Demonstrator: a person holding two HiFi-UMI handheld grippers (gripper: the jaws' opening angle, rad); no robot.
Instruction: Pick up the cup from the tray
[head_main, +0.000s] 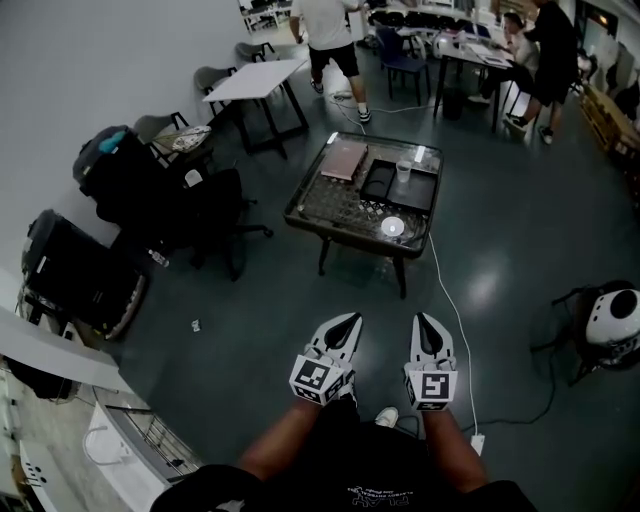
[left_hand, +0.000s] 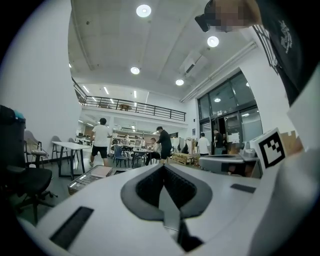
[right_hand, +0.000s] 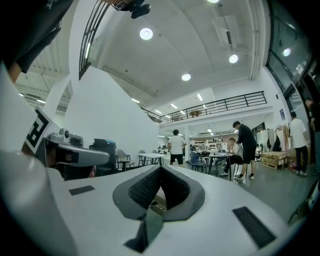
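A clear cup (head_main: 403, 170) stands upright on a black tray (head_main: 380, 182), on the far right part of a low dark table (head_main: 300, 210) well ahead of me. Both grippers hang close to my legs, far short of the table and pointing toward it. My left gripper (head_main: 352, 318) is shut with nothing in it, its tips meeting in the left gripper view (left_hand: 163, 166). The right gripper (head_main: 422, 318) is also shut and empty, as the right gripper view (right_hand: 160, 167) shows. The table's edge (left_hand: 92, 175) shows low at the left of the left gripper view.
On the table lie a pinkish flat board (head_main: 345, 160) and a white round dish (head_main: 393, 227). Black office chairs and bags (head_main: 150, 200) crowd the left. A white cable (head_main: 455, 320) runs across the floor to a power strip (head_main: 477, 443). A stool with a white helmet (head_main: 612, 318) stands right. People stand at the back.
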